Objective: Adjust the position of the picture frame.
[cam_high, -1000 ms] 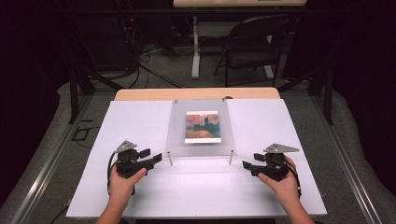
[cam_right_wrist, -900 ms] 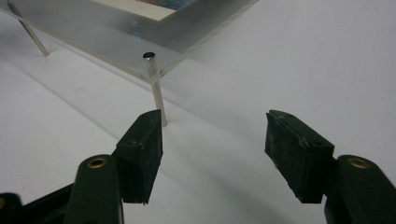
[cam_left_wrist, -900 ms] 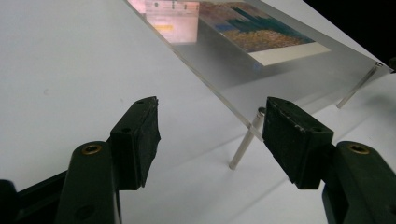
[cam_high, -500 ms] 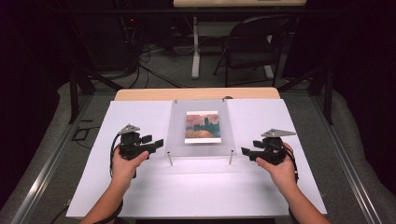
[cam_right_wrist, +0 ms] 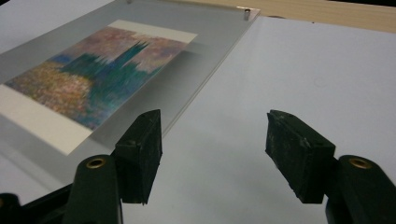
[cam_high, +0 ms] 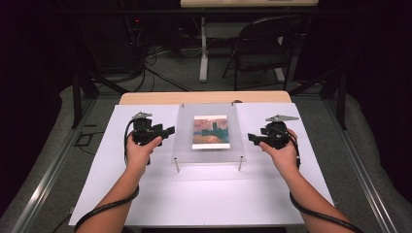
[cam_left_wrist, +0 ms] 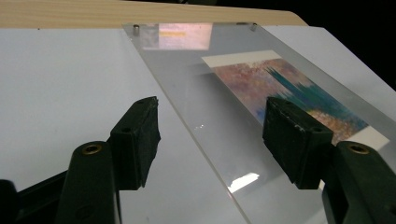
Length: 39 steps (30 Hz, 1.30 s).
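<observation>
A clear acrylic panel [cam_high: 210, 110] rests on short metal posts [cam_high: 177, 166] in the middle of the white tabletop [cam_high: 204, 194]. A colourful painting print [cam_high: 210, 132] lies under it. My left gripper [cam_high: 168, 131] hovers open beside the panel's left edge, jaws pointing right. In the left gripper view the panel's edge [cam_left_wrist: 196, 107] runs between the open jaws of the left gripper [cam_left_wrist: 212, 135], with the print [cam_left_wrist: 289, 88] beyond. My right gripper [cam_high: 252, 138] is open beside the panel's right edge. In the right gripper view the right gripper [cam_right_wrist: 215, 140] is over bare table, with panel [cam_right_wrist: 205, 60] and print [cam_right_wrist: 98, 70] to the left.
A wooden strip [cam_high: 204, 97] borders the table's far edge. Behind the table stand a folding chair [cam_high: 262, 48] and a white table leg [cam_high: 203, 48], with cables on the floor. Metal rails run along both sides of the table.
Both hands have moved away from the person, from near the panel's front corners to beside the middle of its sides, rising slightly. Both pairs of jaws stay open.
</observation>
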Available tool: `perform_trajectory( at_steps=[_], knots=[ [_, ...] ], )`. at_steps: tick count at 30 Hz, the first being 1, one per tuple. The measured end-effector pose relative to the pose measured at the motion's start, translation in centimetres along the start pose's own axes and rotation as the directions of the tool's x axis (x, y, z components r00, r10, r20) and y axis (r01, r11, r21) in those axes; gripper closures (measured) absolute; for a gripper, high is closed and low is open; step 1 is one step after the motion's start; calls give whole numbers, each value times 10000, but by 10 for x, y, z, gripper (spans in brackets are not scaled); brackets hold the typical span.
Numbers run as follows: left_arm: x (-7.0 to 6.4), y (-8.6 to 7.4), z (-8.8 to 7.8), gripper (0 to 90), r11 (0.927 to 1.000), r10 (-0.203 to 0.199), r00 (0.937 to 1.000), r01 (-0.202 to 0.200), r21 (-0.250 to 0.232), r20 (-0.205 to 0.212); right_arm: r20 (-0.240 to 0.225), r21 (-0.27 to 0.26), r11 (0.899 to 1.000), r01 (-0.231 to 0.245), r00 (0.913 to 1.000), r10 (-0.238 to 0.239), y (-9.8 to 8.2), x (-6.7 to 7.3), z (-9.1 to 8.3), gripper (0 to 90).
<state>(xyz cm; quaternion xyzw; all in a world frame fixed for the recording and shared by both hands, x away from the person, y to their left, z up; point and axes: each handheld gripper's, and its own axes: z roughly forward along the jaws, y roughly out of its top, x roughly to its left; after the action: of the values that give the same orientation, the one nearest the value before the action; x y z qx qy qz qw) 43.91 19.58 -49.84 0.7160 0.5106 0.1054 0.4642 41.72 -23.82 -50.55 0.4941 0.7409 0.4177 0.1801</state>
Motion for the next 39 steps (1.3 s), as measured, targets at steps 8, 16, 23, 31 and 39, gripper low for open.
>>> perform_trajectory(
  at_steps=[8, 16, 23, 31, 39],
  knots=[
    [6, 24, 15, 363, 9999, -146, 9998, 148, 84, -165, 230, -160, 9987, -487, 9985, 490, 24, -9, 22, 360],
    [11, 30, 38, 363, 9991, -345, 9993, 349, 224, -159, 267, -137, 9977, -660, 9974, 664, 40, -12, 44, 360],
    [14, 18, 56, 363, 9969, -582, 9982, 588, 521, -130, -186, -33, 9942, -1074, 9941, 1073, 38, -8, 61, 362],
    [9, 10, 73, 357, 9942, -679, 9977, 675, 834, 20, -619, 371, 9917, -1232, 9902, 1253, 30, -3, 77, 362],
    [7, 10, 82, 342, 9923, -729, 9973, 724, 1009, 18, -1007, 708, 9849, -1579, 9812, 1646, 29, 0, 88, 362]
  ],
)
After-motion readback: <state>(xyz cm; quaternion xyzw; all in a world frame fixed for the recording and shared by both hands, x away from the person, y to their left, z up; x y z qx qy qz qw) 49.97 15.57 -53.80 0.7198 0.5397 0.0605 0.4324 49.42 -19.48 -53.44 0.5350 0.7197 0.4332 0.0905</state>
